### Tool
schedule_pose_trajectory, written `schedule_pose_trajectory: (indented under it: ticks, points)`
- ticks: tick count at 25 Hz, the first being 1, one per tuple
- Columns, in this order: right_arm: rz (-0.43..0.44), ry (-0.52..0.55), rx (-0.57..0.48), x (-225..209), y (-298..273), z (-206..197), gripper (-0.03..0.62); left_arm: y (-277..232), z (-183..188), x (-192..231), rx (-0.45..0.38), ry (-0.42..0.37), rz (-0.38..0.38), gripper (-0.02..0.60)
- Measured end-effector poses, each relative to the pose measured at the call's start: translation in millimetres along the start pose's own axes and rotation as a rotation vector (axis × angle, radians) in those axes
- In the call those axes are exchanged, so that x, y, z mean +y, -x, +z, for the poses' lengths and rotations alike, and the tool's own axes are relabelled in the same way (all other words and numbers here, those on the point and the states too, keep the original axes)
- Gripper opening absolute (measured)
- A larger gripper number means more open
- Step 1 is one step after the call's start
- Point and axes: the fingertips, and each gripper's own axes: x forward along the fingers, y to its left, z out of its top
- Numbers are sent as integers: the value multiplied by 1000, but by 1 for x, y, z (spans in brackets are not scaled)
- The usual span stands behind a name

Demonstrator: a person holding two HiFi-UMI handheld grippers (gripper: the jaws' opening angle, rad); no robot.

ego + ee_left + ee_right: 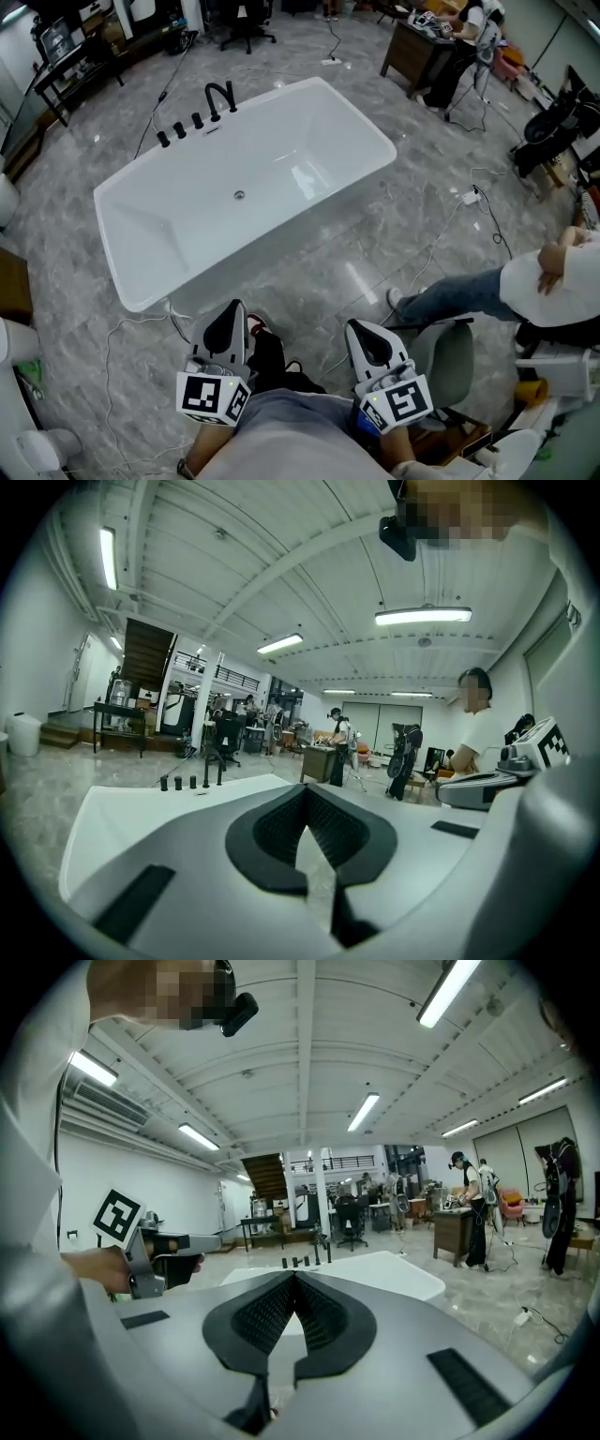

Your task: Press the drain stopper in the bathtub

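The left gripper (pixel 228 328) and right gripper (pixel 370 339) are held at bottom centre, jaws closed tip to tip on nothing, well apart from the drain stopper (pixel 239 195), seemingly a small disc mid-floor of the bathtub (pixel 375 141), which is best pressed squarely from above.

Grey marble floor (pixel 375 272) lies all round you, and a white cable (pixel 441 239) trails across it to an adapter (pixel 471 197) on your right. Far ahead stand a black office chair (pixel 247 23) and a brown desk (pixel 412 52) with a person (pixel 473 33) at it; a black rack (pixel 70 61) stands far left. Close on your right, a seated person (pixel 534 286) stretches a leg out beside a grey chair (pixel 450 361).
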Motion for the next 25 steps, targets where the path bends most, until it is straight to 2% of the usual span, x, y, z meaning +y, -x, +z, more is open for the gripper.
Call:
schedule_pose_trajectory:
  ticks: [3,12,17,25]
  points:
    - [-8,23,-17,-9,-24,15,15,-25,7,11,-17,-5,-22,6]
    - [33,39,29,-7,-125,31,15,-78,15,82,17,11,-4,6]
    - [37,62,39,-3,-173,47,15,-100,25,126,4,28,8,6]
    - [71,103,42,9,-227,63,15,-120,27,171,-3,54,33,6]
